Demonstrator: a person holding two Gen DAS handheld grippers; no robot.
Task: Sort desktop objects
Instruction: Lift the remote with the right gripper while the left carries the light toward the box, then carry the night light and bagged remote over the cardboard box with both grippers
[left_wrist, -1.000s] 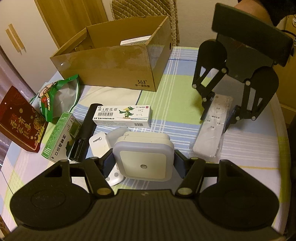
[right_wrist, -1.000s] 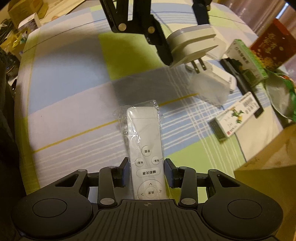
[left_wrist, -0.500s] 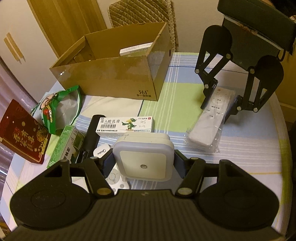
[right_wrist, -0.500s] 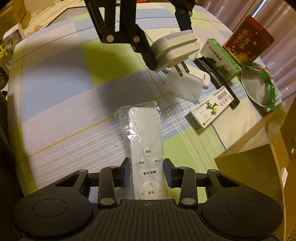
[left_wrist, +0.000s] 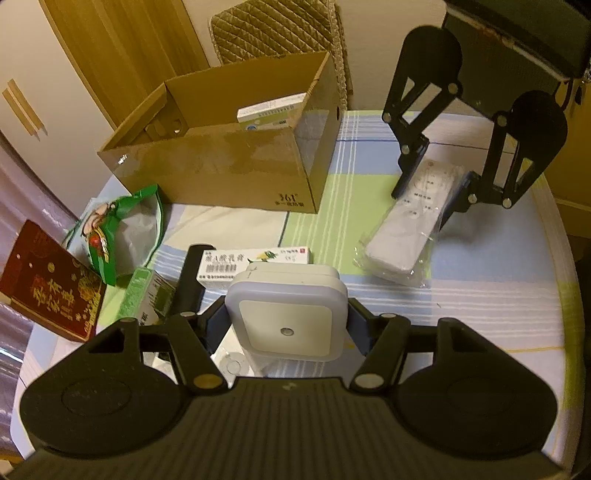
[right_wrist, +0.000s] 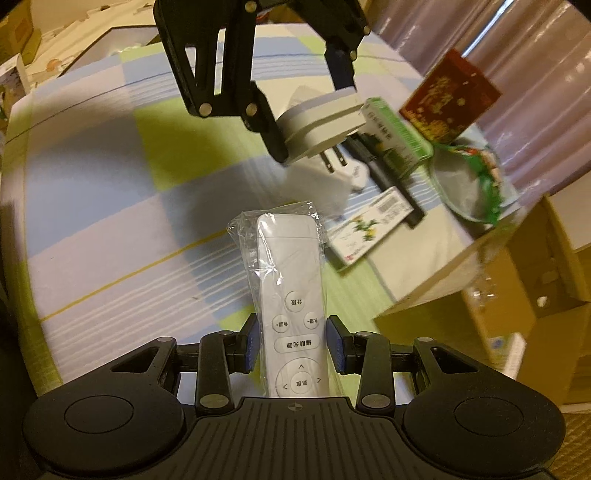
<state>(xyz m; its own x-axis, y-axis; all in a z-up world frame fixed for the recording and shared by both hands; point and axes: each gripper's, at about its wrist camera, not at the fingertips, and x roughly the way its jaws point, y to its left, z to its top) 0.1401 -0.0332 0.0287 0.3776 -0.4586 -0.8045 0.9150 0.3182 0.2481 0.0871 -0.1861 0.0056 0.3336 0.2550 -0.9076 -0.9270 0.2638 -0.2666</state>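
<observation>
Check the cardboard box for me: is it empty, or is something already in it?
Not empty. The cardboard box stands open-topped, and a white carton shows over its front wall. What else it holds is hidden.

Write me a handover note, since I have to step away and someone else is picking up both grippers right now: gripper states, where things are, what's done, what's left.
Left gripper: shut on the white plug-in night light, held above the table.
Right gripper: shut on the bagged white remote, also lifted.
Cardboard box: open at the back of the table, with at least one white carton inside.
Left on the checked tablecloth: ointment box, green box, black bar, green snack bag, red packet.
Next, likely: drop both held items in the box.
</observation>
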